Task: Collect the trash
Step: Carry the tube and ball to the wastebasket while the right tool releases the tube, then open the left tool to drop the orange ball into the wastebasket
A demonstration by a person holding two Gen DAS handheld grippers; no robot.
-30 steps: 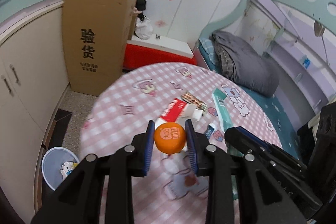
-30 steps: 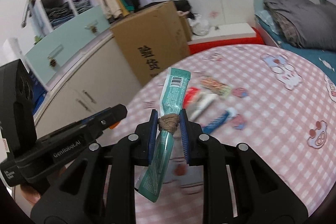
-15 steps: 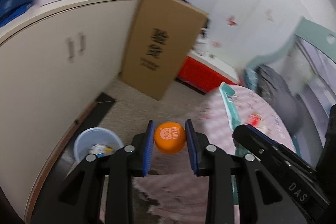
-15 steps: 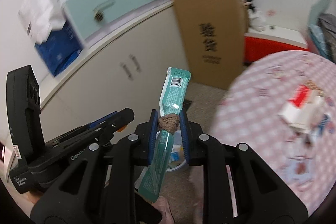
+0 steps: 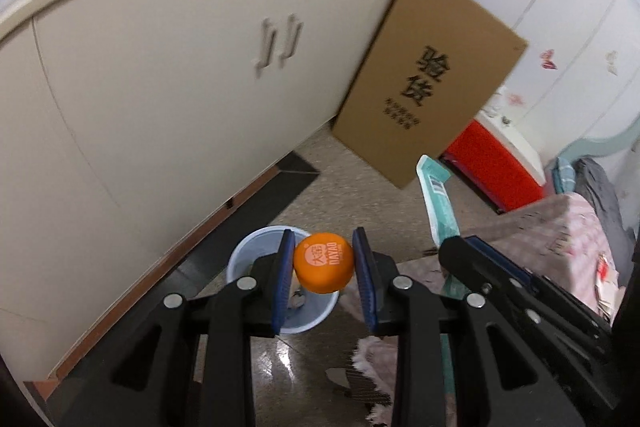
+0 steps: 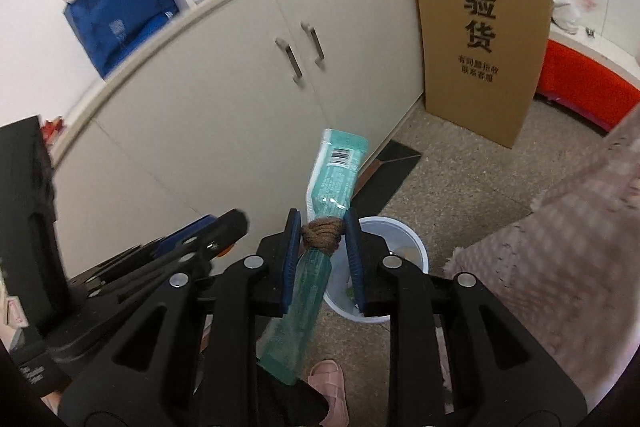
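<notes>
My left gripper (image 5: 323, 263) is shut on an orange bottle cap (image 5: 323, 262) and holds it over the pale blue trash bin (image 5: 248, 254) on the floor. My right gripper (image 6: 322, 238) is shut on a teal wrapper (image 6: 335, 167) tied with a brown knot (image 6: 322, 235); the wrapper sticks up and hangs down between the fingers. The same bin (image 6: 404, 231) sits just beyond the right fingertips and holds some scraps. The right gripper and the wrapper (image 5: 438, 203) also show in the left wrist view; the left gripper (image 6: 208, 227) shows in the right wrist view.
Cream cabinets (image 5: 160, 75) run along the left. A tall cardboard box (image 6: 480, 27) leans against them, with a red crate (image 5: 496, 167) beyond. The pink checked tablecloth (image 6: 580, 227) hangs at the right. A dark mat (image 6: 388, 171) lies by the cabinet. A pink slipper (image 6: 326, 377) is below.
Both grippers have swung left from the table and tilted down towards the floor. The bin now lies right under the fingertips. Both still hold their items.
</notes>
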